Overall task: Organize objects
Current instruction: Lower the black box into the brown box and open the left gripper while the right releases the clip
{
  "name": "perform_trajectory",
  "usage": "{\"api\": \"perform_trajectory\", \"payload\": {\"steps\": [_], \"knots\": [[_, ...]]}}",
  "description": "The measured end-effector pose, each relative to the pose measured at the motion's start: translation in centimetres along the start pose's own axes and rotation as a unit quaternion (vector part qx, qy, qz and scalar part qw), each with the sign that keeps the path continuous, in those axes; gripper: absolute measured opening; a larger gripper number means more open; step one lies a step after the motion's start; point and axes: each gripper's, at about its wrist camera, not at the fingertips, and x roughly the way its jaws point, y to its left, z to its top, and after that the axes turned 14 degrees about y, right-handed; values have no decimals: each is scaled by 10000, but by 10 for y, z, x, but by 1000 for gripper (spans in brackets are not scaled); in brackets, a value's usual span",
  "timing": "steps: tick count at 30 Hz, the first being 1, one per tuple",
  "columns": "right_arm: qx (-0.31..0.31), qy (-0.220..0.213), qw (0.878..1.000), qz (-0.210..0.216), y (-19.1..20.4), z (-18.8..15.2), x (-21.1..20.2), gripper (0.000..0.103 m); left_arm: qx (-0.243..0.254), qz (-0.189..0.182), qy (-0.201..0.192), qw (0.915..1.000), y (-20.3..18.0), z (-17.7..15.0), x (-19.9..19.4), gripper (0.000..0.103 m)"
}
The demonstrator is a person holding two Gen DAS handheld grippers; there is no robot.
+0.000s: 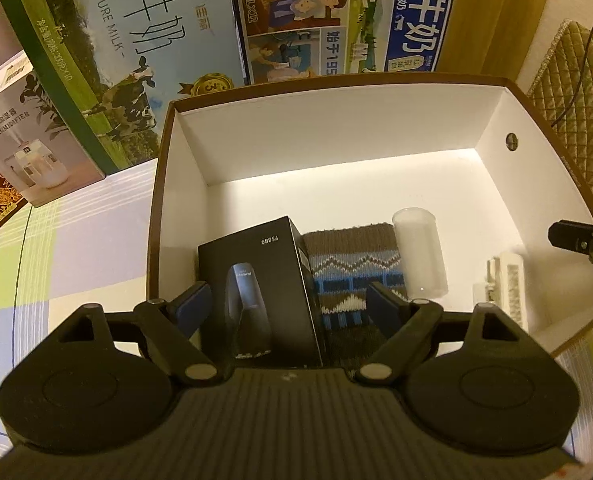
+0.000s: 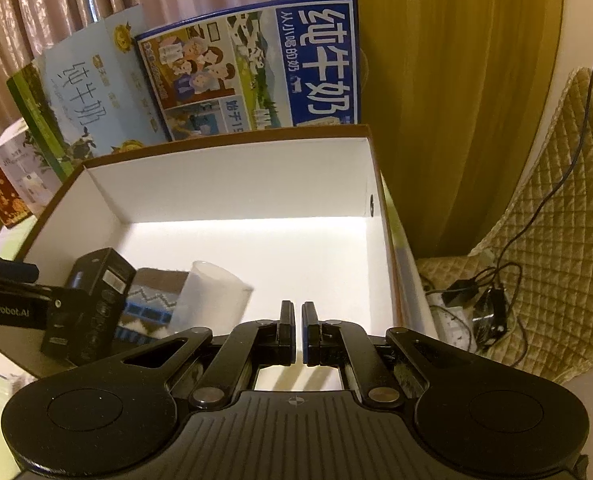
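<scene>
Four items already sit in the open cardboard box (image 1: 492,148), all along its near edge: L to R in the left wrist view, a black product box (image 1: 264,280) standing upright, a patterned knit piece (image 1: 348,276) lying flat just beside it, a translucent plastic cup (image 1: 418,252) lying tipped over the knit's R side, and a white rectangular item (image 1: 510,280) w/ a small white tube beside it, near the R wall. Left gripper (image 1: 288,304) hovers low over the near edge w/ jaws spread wide, straddling the black box and part of the knit; no pad visibly touches either, so it appears empty. Right gripper (image 2: 298,332) is held above the box's near R part, jaws drawn almost together w/ only a thin gap and nothing between them. Far half of the box floor is bare. Milk cartons (image 2: 252,64) and a humidifier carton (image 1: 28,136) stand outside, behind and to the L, on a checked cloth. Step in hand, as judged: mid-packing, either just after a placement or during tidying of the contents; cannot tell which. Next move likely calls for the L jaws to narrow on the black box to square it up, or for both to lift clear w/out clipping the box rim and fetch another object.
</scene>
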Motion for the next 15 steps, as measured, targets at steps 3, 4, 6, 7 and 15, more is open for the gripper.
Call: {"api": "perform_trajectory", "payload": {"steps": [3, 4, 6, 7, 15], "knots": [[14, -39, 10000, 53, 3, -3, -7, 70, 51, 2, -19, 10000, 0, -2, -6, 88], [1, -115, 9999, 67, 4, -4, -11, 74, 56, 15, -15, 10000, 1, -3, -8, 89], [-73, -125, 9998, 110, 7, -6, -16, 76, 43, 24, -8, 10000, 2, -4, -12, 93], [-71, -84, 9999, 104, 9, -6, -17, 79, 29, 16, 10, 10000, 3, -4, -14, 93], [-160, -63, 9994, 311, 19, -17, -38, 101, 13, -88, 112, 9999, 8, -15, -30, 96]]}}
